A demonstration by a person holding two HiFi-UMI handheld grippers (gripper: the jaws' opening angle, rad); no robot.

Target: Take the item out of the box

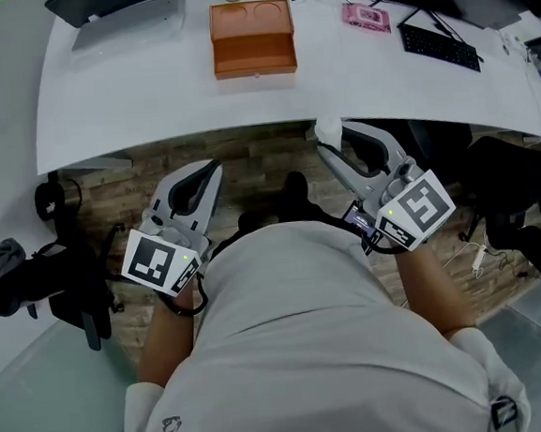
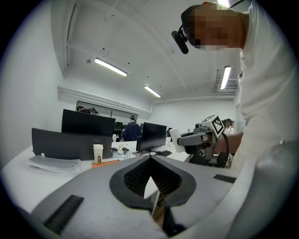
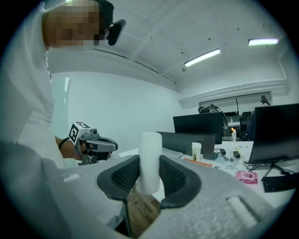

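Right gripper jaws clamp upright white cylinder; its lower end hidden behind pads. Left gripper jaws together, empty. Orange box open on white desk, well apart; interior unclear.

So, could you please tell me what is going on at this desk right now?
A person holds a gripper in each hand, both drawn in close to the body at the near edge of the white table. The right gripper is clamped on a white cylinder that stands upright between its jaws. The left gripper is shut with nothing in it. The orange box sits farther back on the table, apparently open, apart from both grippers.
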